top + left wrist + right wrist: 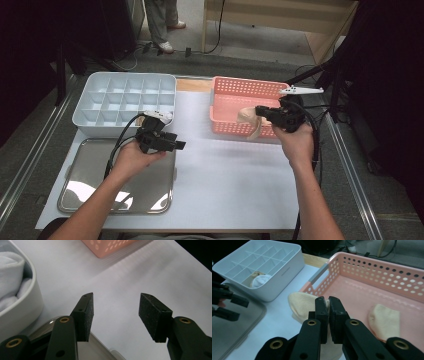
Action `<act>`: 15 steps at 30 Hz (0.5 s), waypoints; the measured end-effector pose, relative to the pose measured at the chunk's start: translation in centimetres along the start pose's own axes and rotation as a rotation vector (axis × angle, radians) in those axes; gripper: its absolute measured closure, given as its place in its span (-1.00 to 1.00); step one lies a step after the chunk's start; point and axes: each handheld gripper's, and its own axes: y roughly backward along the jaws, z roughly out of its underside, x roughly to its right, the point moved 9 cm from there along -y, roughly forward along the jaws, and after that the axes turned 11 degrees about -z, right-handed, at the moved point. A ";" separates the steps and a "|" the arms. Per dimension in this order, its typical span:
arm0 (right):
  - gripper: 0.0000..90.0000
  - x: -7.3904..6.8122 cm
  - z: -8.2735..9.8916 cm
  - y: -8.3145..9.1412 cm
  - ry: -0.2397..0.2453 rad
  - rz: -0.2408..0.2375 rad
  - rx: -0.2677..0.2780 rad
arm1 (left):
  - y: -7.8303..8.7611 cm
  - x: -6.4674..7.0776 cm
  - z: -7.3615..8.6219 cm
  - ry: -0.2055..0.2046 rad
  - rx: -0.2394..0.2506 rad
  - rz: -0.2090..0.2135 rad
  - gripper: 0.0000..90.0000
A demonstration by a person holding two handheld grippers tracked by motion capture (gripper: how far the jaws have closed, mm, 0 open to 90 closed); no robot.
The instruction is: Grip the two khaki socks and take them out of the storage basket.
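Note:
My right gripper (328, 300) is shut on a pale yellow sock (302, 305), which hangs from its jaws over the front wall of the pink basket (372, 261). From above, the right gripper (260, 111) points left with the sock (248, 119) drooping at the pink basket's (235, 90) front edge. A second pale yellow sock (384, 320) lies flat inside the basket. My left gripper (116, 307) is open with nothing between its pads. In the high view the left gripper (177, 145) hovers at the metal tray's (90, 185) far right corner.
A white divided box (100, 80) stands at the back left; one compartment holds a rolled white sock (260, 280). White paper (225, 175) covers the table's middle. A person's legs (162, 22) stand beyond the table. Metal rails (30, 155) run along both sides.

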 end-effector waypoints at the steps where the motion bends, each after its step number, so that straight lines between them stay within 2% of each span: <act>1: 0.95 -0.3 0.1 -0.1 0.004 -0.006 0.000 | 0.0 0.1 0.0 -0.001 0.000 0.001 0.04; 7: 0.95 -2.2 1.9 -1.0 0.011 -0.051 -0.011 | -0.2 0.4 -0.1 -0.005 -0.003 0.003 0.04; 15: 0.94 -3.5 4.1 -3.0 0.013 -0.096 -0.031 | -0.4 0.6 -0.1 -0.008 -0.001 0.006 0.04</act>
